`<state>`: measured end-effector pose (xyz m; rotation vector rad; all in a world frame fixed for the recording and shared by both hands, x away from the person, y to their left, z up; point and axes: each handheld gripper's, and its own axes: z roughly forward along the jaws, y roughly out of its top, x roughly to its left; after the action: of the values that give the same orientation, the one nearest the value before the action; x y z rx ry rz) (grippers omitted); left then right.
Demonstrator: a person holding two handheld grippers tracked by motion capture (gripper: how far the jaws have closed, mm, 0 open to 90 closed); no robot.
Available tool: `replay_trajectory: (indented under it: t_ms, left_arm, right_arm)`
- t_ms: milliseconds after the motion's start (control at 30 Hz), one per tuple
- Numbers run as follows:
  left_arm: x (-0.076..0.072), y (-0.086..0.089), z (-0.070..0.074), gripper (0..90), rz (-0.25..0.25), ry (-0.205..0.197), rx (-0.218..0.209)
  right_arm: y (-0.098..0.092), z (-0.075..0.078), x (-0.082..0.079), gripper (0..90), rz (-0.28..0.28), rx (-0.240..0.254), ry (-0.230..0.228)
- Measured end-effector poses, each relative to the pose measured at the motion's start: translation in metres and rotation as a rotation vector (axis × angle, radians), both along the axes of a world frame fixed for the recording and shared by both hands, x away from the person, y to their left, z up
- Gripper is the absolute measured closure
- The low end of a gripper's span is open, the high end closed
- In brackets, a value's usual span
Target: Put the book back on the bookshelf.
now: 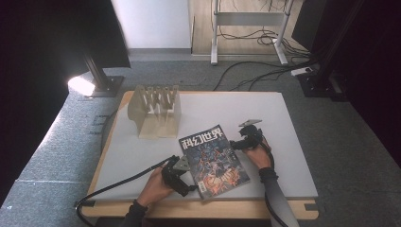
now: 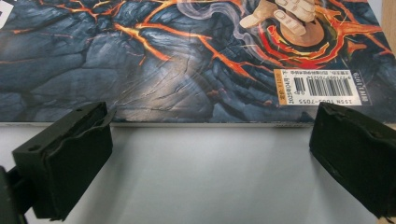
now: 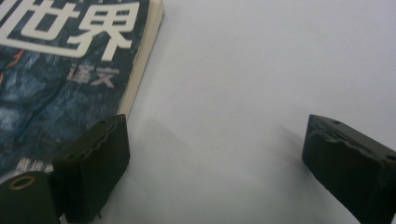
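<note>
Two grippers flank one magazine [image 1: 213, 161] on the white table top [image 1: 283, 123]. The magazine lies flat, cover up, near the table's near edge, rotated slightly so its title points toward 11 o'clock in the high view.

My left gripper [image 1: 185, 176] sits at the magazine's 9 o'clock side, near the lower left corner. In the left gripper view my jaws stand wide apart, nothing between them. The left pad [image 2: 70, 158] and the right pad sit just short of the magazine's long edge [image 2: 187, 122], apart from it. The barcode label [image 2: 322, 86] lies at 1 o'clock in that view.

My right gripper [image 1: 236, 144] sits at the magazine's 3 o'clock side, near the upper right corner. In the right gripper view my jaws stand wide, gripping nothing. The left pad [image 3: 95, 163] lies just beside the magazine's page edge [image 3: 140, 60]; I cannot tell whether it touches. The right pad [image 3: 348, 163] rests over bare table, well apart from the magazine.

A wooden rack [image 1: 155, 111] with upright dividers stands at 11 o'clock from the magazine, well apart from it, on the far left part of the table. A cable [image 1: 118, 182] trails from my left gripper toward 8 o'clock, off the table edge.
</note>
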<state>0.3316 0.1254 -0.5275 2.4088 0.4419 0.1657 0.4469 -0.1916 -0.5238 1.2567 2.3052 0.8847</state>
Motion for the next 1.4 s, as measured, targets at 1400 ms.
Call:
replay_trajectory:
  t_ms: [1400]
  left_arm:
    - [0.018, 0.001, -0.002, 0.0, 0.063, 0.027, -0.037]
  right_arm:
    - [0.024, 0.007, -0.017, 40.8, 0.073, 0.282, 0.219]
